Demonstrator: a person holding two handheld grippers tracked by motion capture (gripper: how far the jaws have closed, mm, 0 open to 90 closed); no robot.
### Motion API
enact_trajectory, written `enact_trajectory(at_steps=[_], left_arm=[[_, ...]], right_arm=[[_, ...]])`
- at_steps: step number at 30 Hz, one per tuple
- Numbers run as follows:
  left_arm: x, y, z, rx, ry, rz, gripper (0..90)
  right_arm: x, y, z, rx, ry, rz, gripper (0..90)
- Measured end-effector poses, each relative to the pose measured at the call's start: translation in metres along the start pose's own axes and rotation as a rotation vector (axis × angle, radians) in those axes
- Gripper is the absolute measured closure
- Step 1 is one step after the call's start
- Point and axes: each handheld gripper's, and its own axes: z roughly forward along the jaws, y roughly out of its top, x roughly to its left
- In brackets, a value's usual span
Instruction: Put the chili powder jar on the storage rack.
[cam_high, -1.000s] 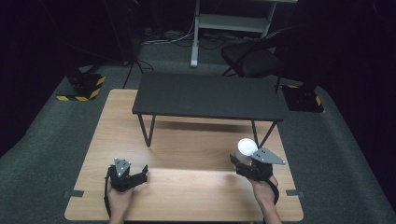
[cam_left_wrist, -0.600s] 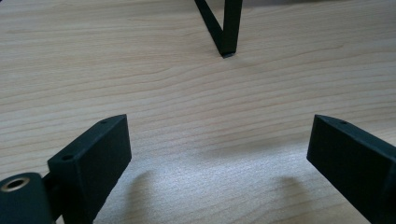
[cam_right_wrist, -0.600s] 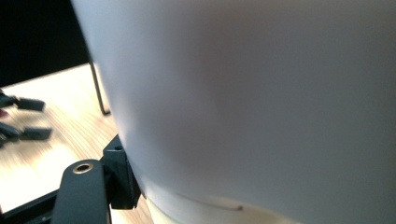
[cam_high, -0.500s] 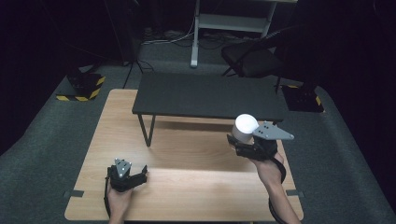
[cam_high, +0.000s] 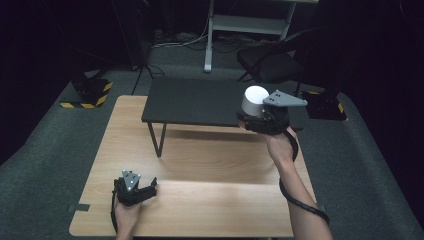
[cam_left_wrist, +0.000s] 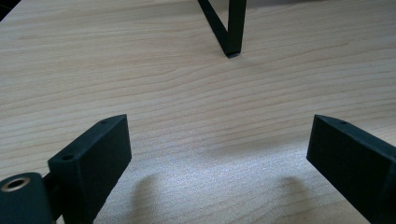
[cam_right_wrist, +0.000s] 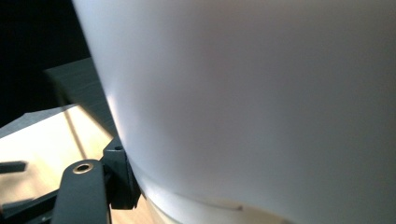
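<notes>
White and smooth, the cup (cam_high: 254, 100) sits clamped between my right gripper (cam_high: 260, 117)'s jaws, held in the air over the near right edge of the black shelf (cam_high: 200, 100), at about two o'clock on the wooden table (cam_high: 200, 210). Up close in the right gripper view the cup (cam_right_wrist: 261, 102) presses against my jaw. At seven o'clock my left gripper (cam_high: 145, 189) rests on the table, jaws spread wide with bare wood between them, facing the shelf's black leg (cam_left_wrist: 229, 28).

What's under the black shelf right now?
Under the black shelf lies bare wooden table, shadowed, with one thin black leg standing on it. The right gripper and its white cup hide the shelf's right end.
</notes>
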Motion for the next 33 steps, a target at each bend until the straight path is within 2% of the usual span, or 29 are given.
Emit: enact_trajectory(at_steps=[1, 2, 5, 6, 7, 8, 14, 18, 24, 28, 33], left_arm=[[0.000, 0.000, 0.000, 0.000, 0.000, 0.000, 6.6], [0.000, 0.000, 0.000, -0.001, 0.001, 0.000, 6.6], [-0.001, 0.000, 0.000, -0.002, 0.003, 0.000, 6.6], [-0.001, 0.000, 0.000, -0.002, 0.005, 0.003, 6.6], [-0.001, 0.000, 0.000, -0.002, 0.005, 0.003, 6.6], [-0.001, -0.001, -0.001, -0.005, 0.010, 0.006, 6.7], [-0.002, -0.002, -0.002, -0.009, 0.019, 0.012, 6.7], [-0.002, -0.002, -0.002, -0.012, 0.020, 0.018, 6.7], [0.000, -0.005, -0.004, -0.029, 0.002, 0.030, 6.6], [-0.001, -0.005, -0.004, -0.027, 0.005, 0.028, 6.6], [0.000, -0.005, -0.004, -0.027, 0.003, 0.025, 6.4]], right_arm=[[0.000, 0.000, 0.000, 0.000, 0.000, 0.000, 29.8], [-0.002, 0.006, 0.010, 0.014, -0.011, 0.016, 29.8], [-0.004, 0.011, 0.019, 0.025, -0.017, 0.026, 29.8], [-0.006, 0.015, 0.028, 0.040, -0.025, 0.036, 29.8], [-0.006, 0.015, 0.028, 0.040, -0.025, 0.036, 29.8], [-0.007, 0.020, 0.037, 0.060, -0.035, 0.038, 29.8], [-0.012, 0.030, 0.057, 0.109, -0.043, 0.051, 29.8], [-0.015, 0.030, 0.063, 0.112, -0.034, 0.069, 29.8], [-0.022, 0.029, 0.062, 0.111, -0.014, 0.087, 29.6], [-0.018, 0.031, 0.062, 0.122, -0.022, 0.063, 29.5], [-0.018, 0.029, 0.062, 0.116, -0.022, 0.065, 29.5]])
